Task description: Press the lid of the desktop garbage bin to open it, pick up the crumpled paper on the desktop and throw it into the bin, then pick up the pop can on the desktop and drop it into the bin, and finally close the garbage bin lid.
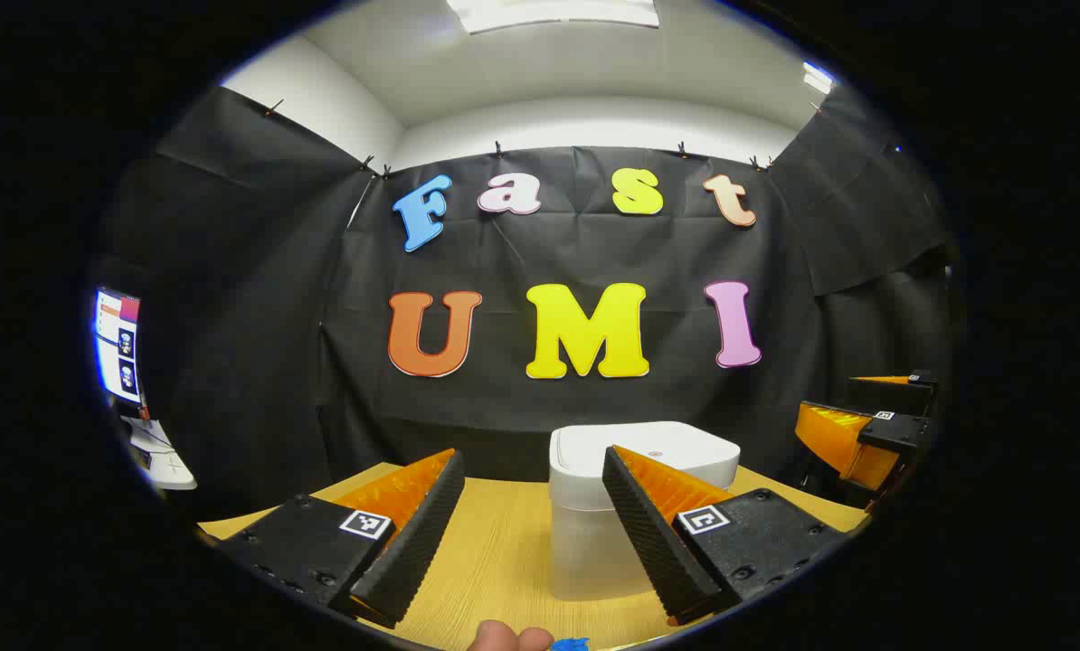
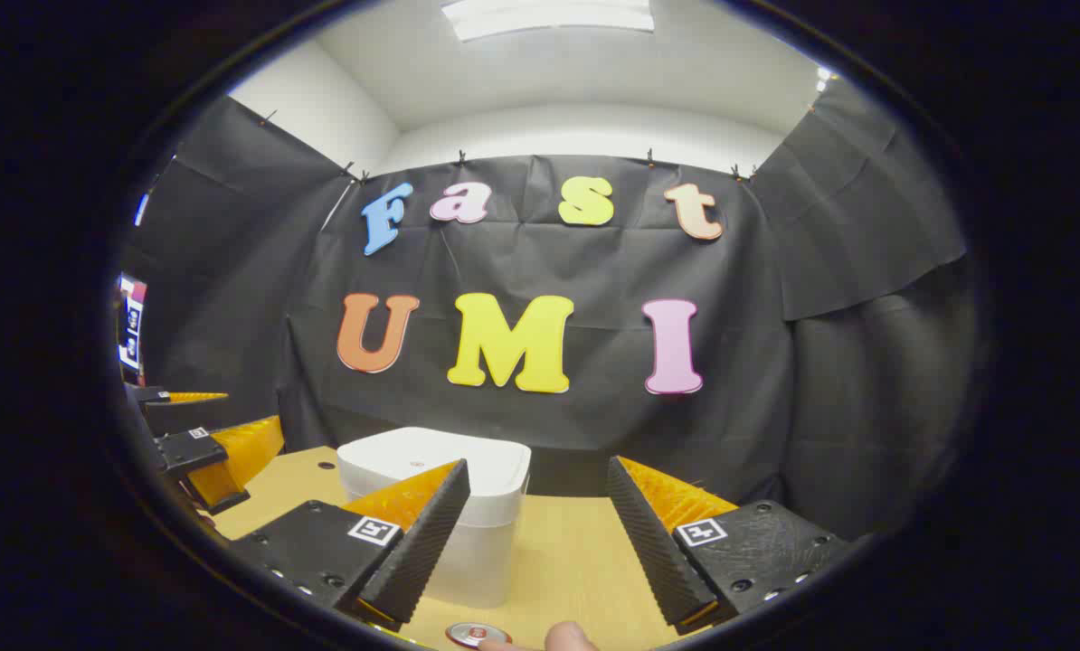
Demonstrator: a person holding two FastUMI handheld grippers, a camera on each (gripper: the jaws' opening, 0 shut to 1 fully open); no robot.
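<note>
No readable text stood on the bin (image 1: 644,452), whose lid bore only a tiny red mark too small to make out. The square coded tags on the tongs carried patterns, not words.

I've got the left gripper (image 1: 533,533) held above the wooden desktop (image 1: 495,570) with its jaws spread wide and nothing between them, and the white garbage bin (image 1: 641,452) stands straight ahead with its lid down, partly behind my right-hand finger. Off to the far right I see the right gripper (image 1: 866,425) hanging clear of the bin, jaws parted too. A fingertip (image 1: 502,638) and a scrap of something blue (image 1: 569,645) peek in at the bottom edge, and a lit screen (image 1: 117,344) glows at far left
</note>
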